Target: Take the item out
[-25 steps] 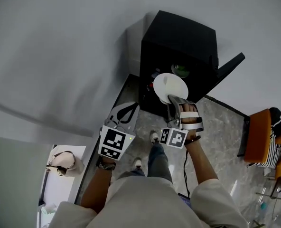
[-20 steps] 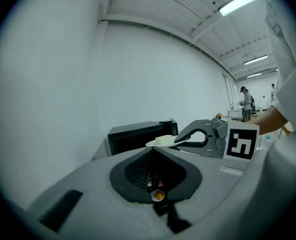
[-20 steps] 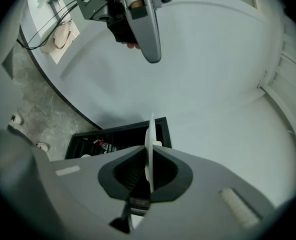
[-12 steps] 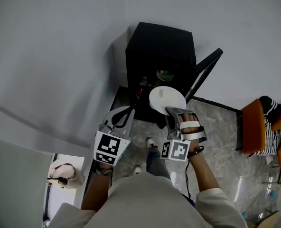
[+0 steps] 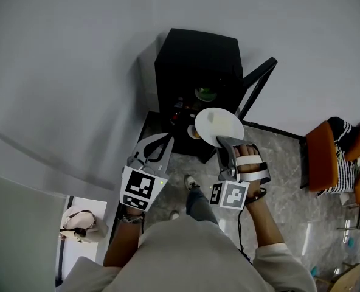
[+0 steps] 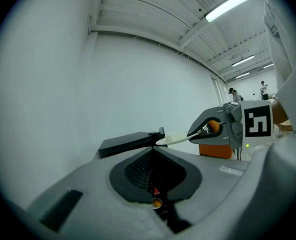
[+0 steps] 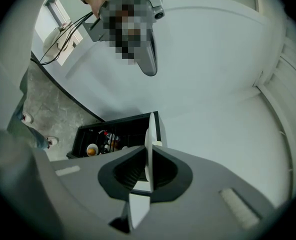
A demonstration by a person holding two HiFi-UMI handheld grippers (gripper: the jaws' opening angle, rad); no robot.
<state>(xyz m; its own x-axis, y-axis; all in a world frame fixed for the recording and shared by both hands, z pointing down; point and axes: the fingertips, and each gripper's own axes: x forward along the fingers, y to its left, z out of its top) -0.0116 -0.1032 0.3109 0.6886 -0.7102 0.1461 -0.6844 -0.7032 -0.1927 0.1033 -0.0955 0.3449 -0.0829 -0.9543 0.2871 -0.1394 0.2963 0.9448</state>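
Observation:
A round white plate (image 5: 219, 124) with a small pale lump on it hangs just in front of the open black mini fridge (image 5: 195, 59). My right gripper (image 5: 224, 140) is shut on the plate's near rim. In the right gripper view the plate (image 7: 150, 129) stands edge-on between the jaws of the right gripper (image 7: 149, 153). My left gripper (image 5: 163, 140) hovers left of the plate by the fridge's lower left corner, shut with nothing in it. In the left gripper view, the left gripper (image 6: 153, 147) looks across at the plate (image 6: 175, 139) and the right gripper (image 6: 208, 129).
The fridge door (image 5: 256, 87) swings open to the right. Bottles and a small bowl with something orange (image 7: 91, 150) sit inside. An orange chair (image 5: 325, 157) stands on the marble floor at right. A white surface with a bag (image 5: 83, 221) is at lower left.
The plate has come out of the fridge opening toward me in the right gripper. The left gripper has stayed beside the fridge's lower left.

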